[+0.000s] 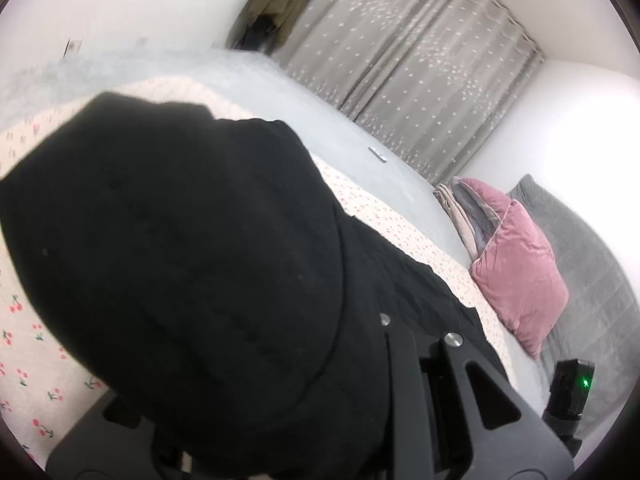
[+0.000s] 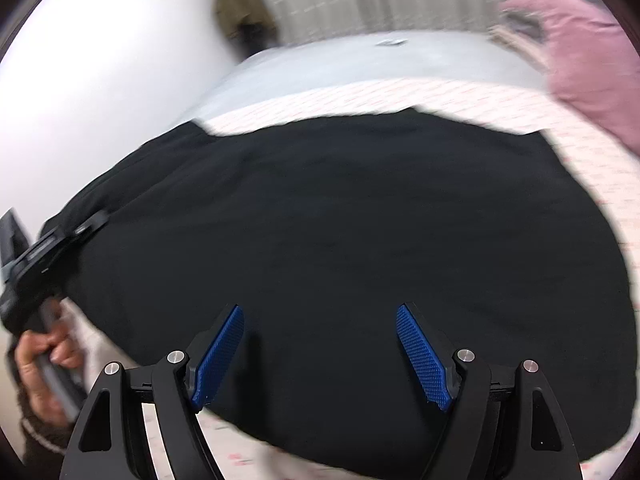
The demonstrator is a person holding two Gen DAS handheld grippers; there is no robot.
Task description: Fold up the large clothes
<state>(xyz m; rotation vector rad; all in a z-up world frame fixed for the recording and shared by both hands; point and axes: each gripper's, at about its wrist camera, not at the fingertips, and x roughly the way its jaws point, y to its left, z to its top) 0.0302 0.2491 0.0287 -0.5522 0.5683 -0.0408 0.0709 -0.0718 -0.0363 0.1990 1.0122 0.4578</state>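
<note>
Grey curtains (image 1: 420, 80) are hanging behind a bed (image 2: 320, 64) whose cherry-print sheet (image 1: 28, 344) is giving the folding a broad, flat base. From the left gripper (image 2: 86, 224) outward, black cloth is draping over the lens and hiding the fingers; seen from the right wrist, the jaws are pinching the edge of the black garment (image 2: 340, 240), probably to carry it across as a fold. A hand (image 2: 44, 360) is gripping its handle. The right gripper (image 2: 320, 356) is hovering wide open over the near hem, blue pads (image 2: 220, 356) clamping nothing, likely ready to pin or grab it. A pink pillow (image 1: 520, 260) is sitting aside.
</note>
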